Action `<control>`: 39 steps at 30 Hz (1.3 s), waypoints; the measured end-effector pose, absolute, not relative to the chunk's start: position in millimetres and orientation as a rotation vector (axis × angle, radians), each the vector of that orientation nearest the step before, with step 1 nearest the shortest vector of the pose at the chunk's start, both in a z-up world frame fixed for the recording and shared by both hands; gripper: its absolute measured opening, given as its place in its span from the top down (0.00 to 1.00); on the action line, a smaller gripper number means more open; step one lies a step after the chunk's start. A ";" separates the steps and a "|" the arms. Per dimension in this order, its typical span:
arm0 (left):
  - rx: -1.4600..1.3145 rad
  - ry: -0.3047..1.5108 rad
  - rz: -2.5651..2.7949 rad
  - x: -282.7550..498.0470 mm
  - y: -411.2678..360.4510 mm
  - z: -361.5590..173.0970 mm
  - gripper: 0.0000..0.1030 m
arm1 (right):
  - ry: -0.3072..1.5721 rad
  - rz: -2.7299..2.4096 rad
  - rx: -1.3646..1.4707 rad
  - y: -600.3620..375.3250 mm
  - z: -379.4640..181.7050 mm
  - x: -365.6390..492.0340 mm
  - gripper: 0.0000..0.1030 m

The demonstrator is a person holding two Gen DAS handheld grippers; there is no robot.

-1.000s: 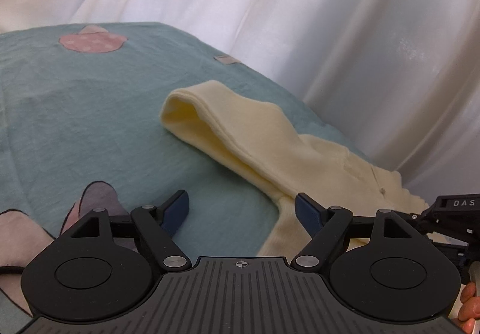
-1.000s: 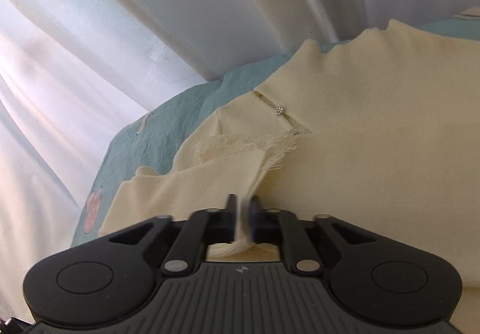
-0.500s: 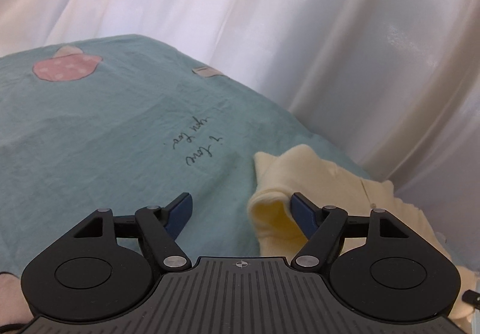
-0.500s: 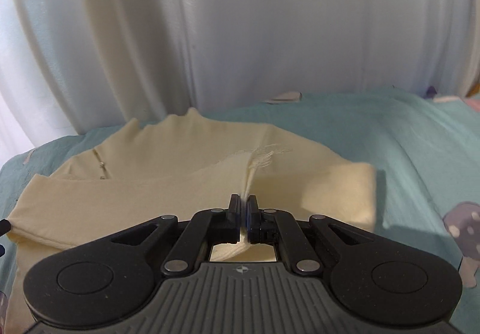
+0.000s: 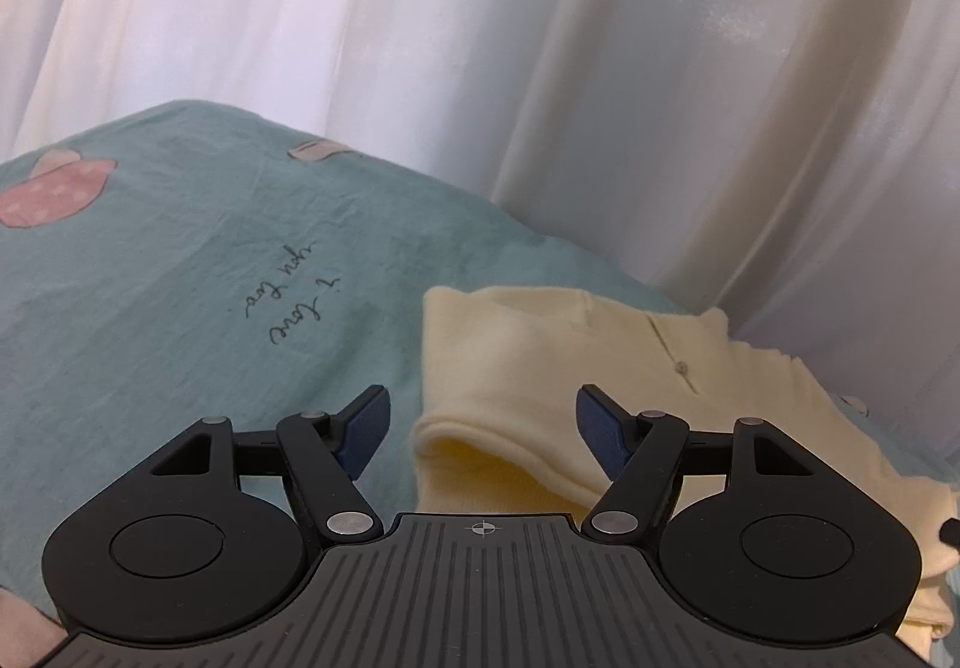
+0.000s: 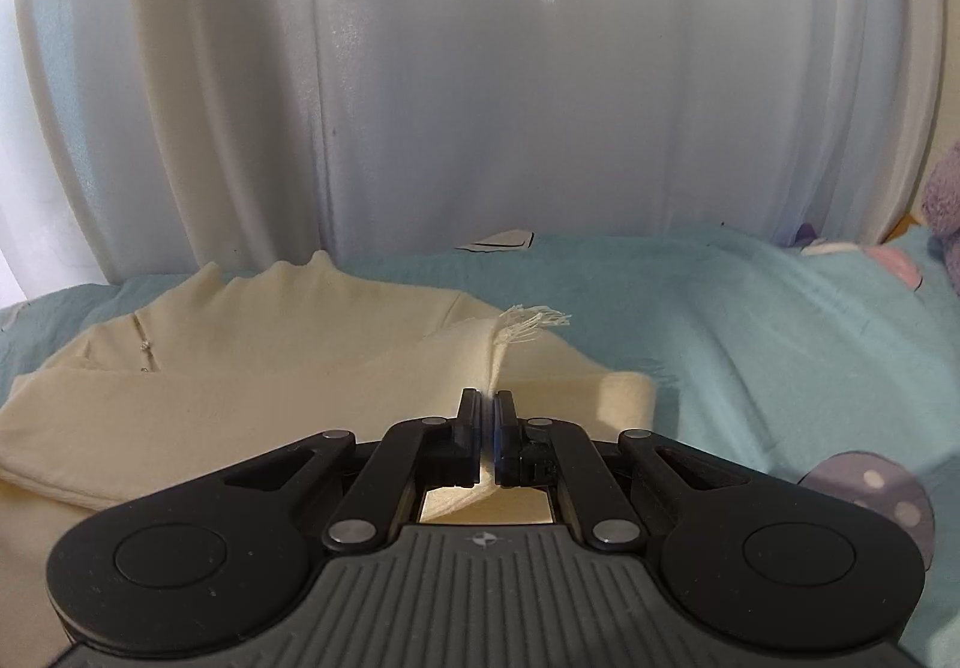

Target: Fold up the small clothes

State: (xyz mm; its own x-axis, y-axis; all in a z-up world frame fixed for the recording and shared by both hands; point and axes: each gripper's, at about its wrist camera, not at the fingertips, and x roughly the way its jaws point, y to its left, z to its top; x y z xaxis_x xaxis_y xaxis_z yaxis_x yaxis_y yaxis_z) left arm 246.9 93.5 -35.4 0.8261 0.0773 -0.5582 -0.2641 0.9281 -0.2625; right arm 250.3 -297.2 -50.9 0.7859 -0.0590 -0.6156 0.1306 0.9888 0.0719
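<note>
Cream garment (image 6: 258,368), a small knit top, lies on the teal bedsheet (image 6: 750,344) close to the white curtain (image 6: 480,68) at the far edge, partly folded over itself w/ a doubled layer running across the front. Right tongs (image 6: 487,416) are pressed together, pinching a fold of the cream cloth; a frayed fringe (image 6: 531,320) of loose threads sticks up just beyond the tips, and the pinched edge stands a bit above the rest of the top. In the left wrist view the left tongs (image 5: 480,422) stand spread; their jaws have just been closing a little, w/ a rolled edge of the garment (image 5: 540,368) between the blue pads (image 5: 365,428) but not touching either pad, as far as the view shows. A slit w/ a small stud or snap (image 5: 681,367) shows near the garment's neck, though it's too small to tell which. On the sheet to the left of the top: cursive black lettering (image 5: 294,296), seen upside down, and a pink mushroom-like print (image 5: 54,188) farther off. Right wrist view has a lilac spotted print (image 6: 882,494) on the sheet near the tongs' right side, and something purple and fuzzy (image 6: 945,200) at the far right edge, prob. a soft toy, but mostly cut off.
</note>
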 end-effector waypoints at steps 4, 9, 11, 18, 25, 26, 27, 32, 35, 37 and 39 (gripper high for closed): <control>-0.275 0.593 0.167 251.5 84.9 -36.3 0.28 | 0.682 -0.117 0.081 -300.0 -61.8 260.6 0.97; -0.209 0.616 0.157 254.1 78.5 -39.9 0.29 | 0.689 -0.184 0.003 -299.2 -81.7 264.0 0.97; -0.199 0.613 0.161 253.8 79.6 -39.3 0.29 | 0.701 -0.230 -0.026 -301.1 -84.1 262.6 0.97; -0.179 0.592 0.151 253.6 78.6 -30.1 0.29 | 0.632 -0.091 0.263 -312.9 -55.2 236.3 0.96; -0.160 0.640 0.078 271.1 58.5 -39.0 0.29 | 0.715 0.012 0.153 -278.9 -74.6 240.3 0.97; -0.152 0.657 0.076 273.6 56.9 -42.4 0.30 | 0.719 -0.017 0.147 -278.9 -72.0 239.0 0.97; -0.143 0.675 0.076 275.4 56.2 -45.7 0.31 | 0.720 -0.049 0.174 -281.3 -68.6 236.8 0.97; -0.133 0.713 0.086 271.6 66.0 -54.1 0.34 | 0.720 0.026 0.656 -323.2 -68.0 209.2 0.57; -0.123 0.708 0.075 268.9 66.9 -53.8 0.34 | 0.752 0.066 0.877 -329.9 -84.7 194.9 0.52; -0.117 0.709 0.076 269.4 65.2 -53.8 0.34 | 0.779 0.041 0.943 -330.6 -95.8 196.9 0.52; -0.112 0.710 0.081 270.2 63.1 -53.4 0.34 | 0.765 0.020 1.013 -332.9 -103.4 201.0 0.60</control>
